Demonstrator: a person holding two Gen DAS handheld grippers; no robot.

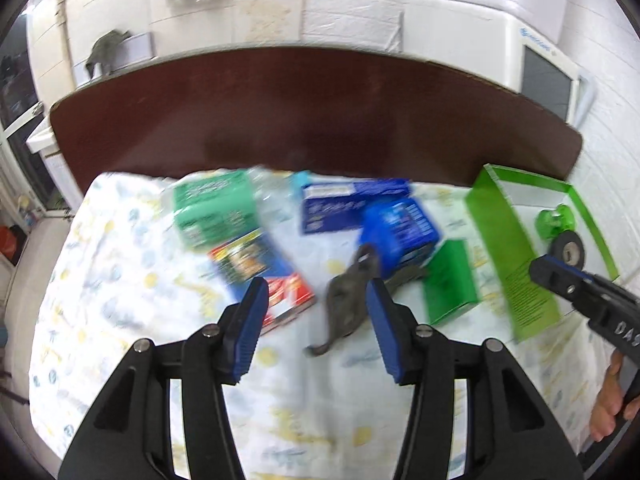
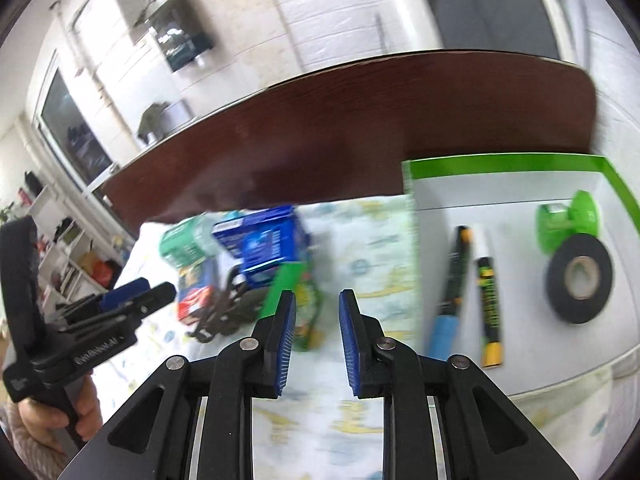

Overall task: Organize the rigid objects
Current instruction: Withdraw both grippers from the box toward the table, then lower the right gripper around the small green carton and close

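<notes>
The job here is to tidy hard things off a bed with a patterned sheet (image 1: 120, 280) and into a green tray (image 2: 520, 160), and I think this is the gap between two picks: both grippers are empty and reaching for the next thing. The left gripper (image 1: 316, 296) has its jaws apart with nothing pressed between them. Just past its tips lies a grey toy dinosaur (image 1: 346, 300), flat on the sheet and partly hidden behind the right-hand finger. The dinosaur's long line runs from its thin tail, which points down toward the camera and a bit left, up to its head near a blue box (image 1: 400, 232). So it lies almost along the way the gripper points. I think the next move is to go down over the body and squeeze across its narrow middle, not along its length. The right gripper (image 2: 318, 312) has its jaws only a little apart and holds nothing; it hangs over the sheet just left of the tray. In the tray lie a black tape roll (image 2: 580, 280), a green round thing (image 2: 568, 220) and two pens (image 2: 472, 292), whose long lines run from the near edge toward the far wall. Other boxes, a green box (image 1: 212, 208) and a red box (image 1: 260, 276), are not yet put away. Both views are blurry, so small parts are hard to tell.
</notes>
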